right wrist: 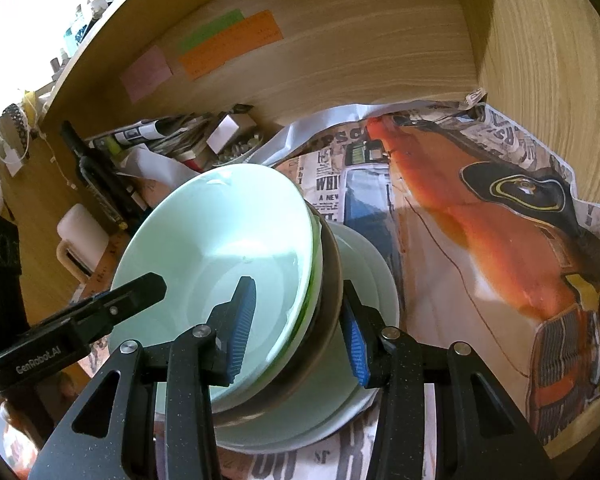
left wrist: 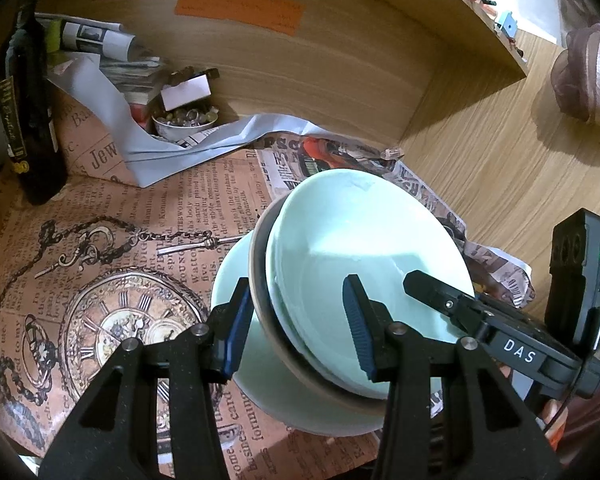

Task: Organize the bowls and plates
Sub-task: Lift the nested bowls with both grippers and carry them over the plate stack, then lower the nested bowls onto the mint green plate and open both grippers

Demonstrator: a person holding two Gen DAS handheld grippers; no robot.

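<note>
A stack of dishes sits on the newspaper-lined shelf: a pale green bowl (left wrist: 364, 248) on top, a dark-rimmed dish (left wrist: 260, 280) under it, and a pale green plate (left wrist: 236, 276) at the bottom. My left gripper (left wrist: 296, 320) straddles the near rim of the upper dishes, one finger inside the bowl, one outside. My right gripper (right wrist: 296, 324) straddles the opposite rim of the same bowl (right wrist: 220, 240), above the dark-rimmed dish (right wrist: 328, 280) and the plate (right wrist: 376, 276). Both sets of jaws are closed on the rim. The stack tilts.
Wooden back wall with coloured notes (left wrist: 240, 0) and a side wall (right wrist: 540, 60) bound the shelf. A dark bottle (left wrist: 24, 120), rolled papers (left wrist: 96, 36) and a small bowl of trinkets (left wrist: 184, 120) stand at the back left. A white mug (right wrist: 80, 240) stands left.
</note>
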